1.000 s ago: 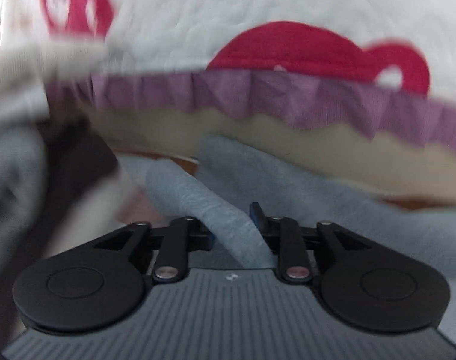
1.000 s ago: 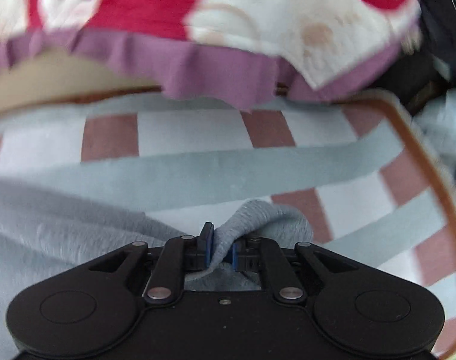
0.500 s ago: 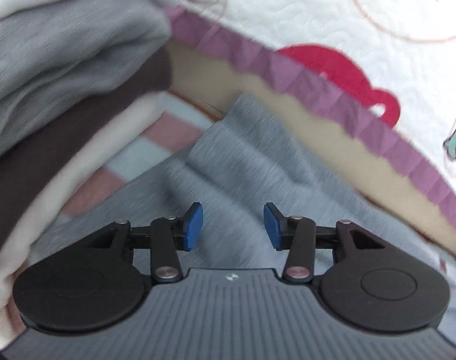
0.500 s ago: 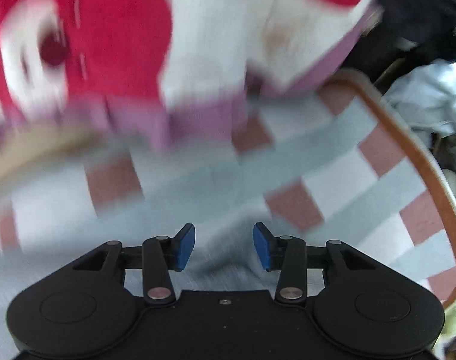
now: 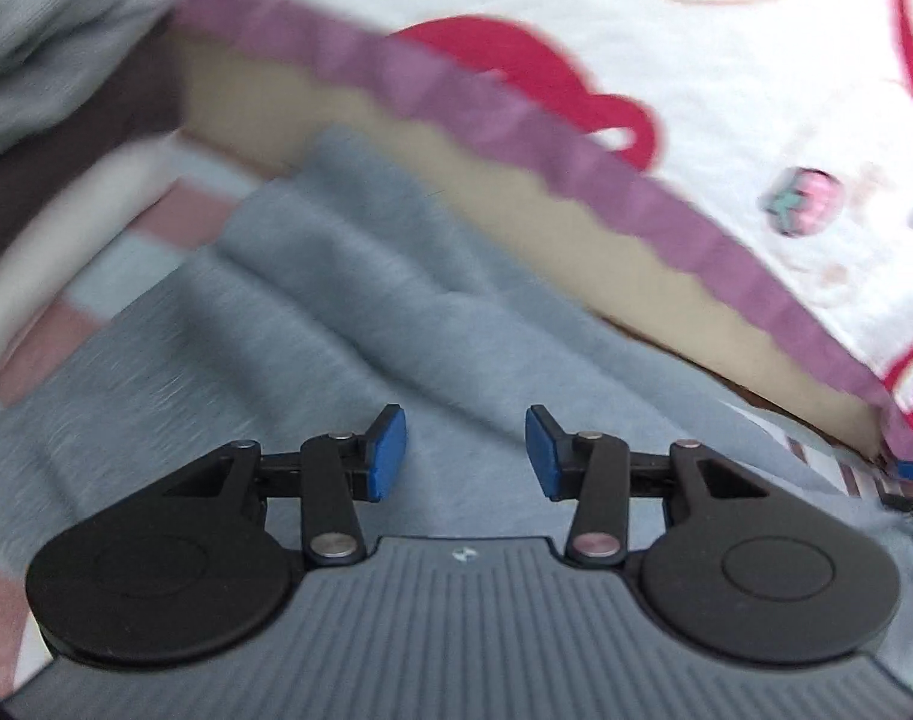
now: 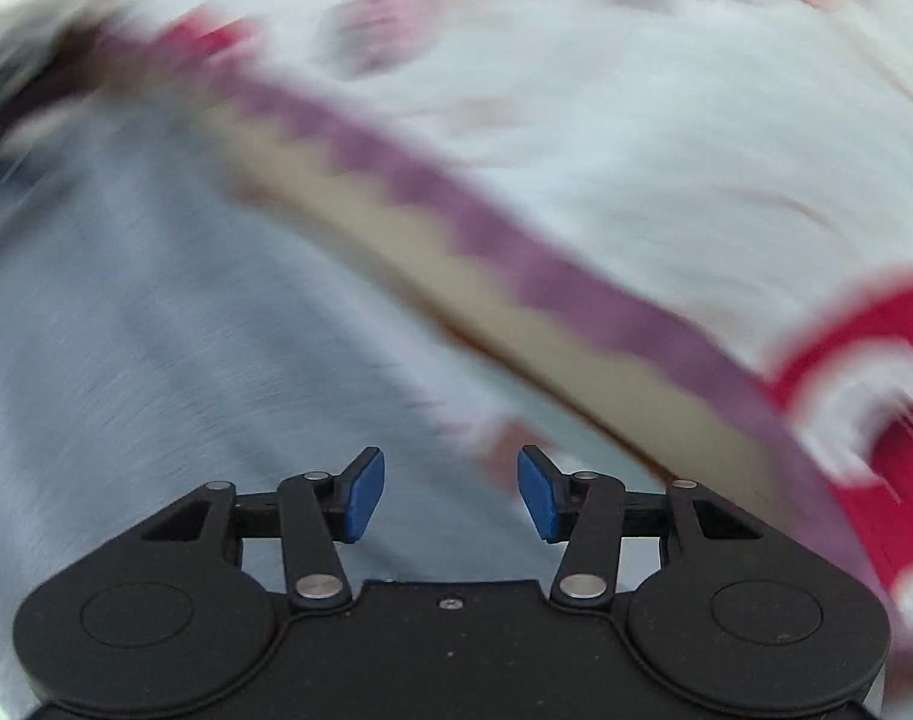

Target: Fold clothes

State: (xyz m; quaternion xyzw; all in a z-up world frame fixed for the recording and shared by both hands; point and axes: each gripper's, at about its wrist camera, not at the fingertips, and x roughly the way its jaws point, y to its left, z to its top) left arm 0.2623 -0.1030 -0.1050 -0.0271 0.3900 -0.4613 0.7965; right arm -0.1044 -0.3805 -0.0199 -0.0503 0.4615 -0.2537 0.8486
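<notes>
A white quilt [image 5: 666, 30] with red prints and a purple ruffled edge fills the background, the grey garment [image 5: 336, 312] lies spread on a pink-and-white checked sheet [image 5: 174, 210] before it, and above the garment the left tongs [image 5: 466, 453] stand apart holding nothing while the right tongs [image 6: 450, 495] are opening, empty.

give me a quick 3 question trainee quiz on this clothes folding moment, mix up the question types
1. True or false: the left gripper is clamped on the grey garment.
2. What colour is the ruffled trim on the white quilt? A green, B purple, C black.
3. Fill in: under the garment lies a ____ cloth in pink and white.

Key:
1. False; its jaws stand apart with nothing between them.
2. B.
3. Checked.
</notes>
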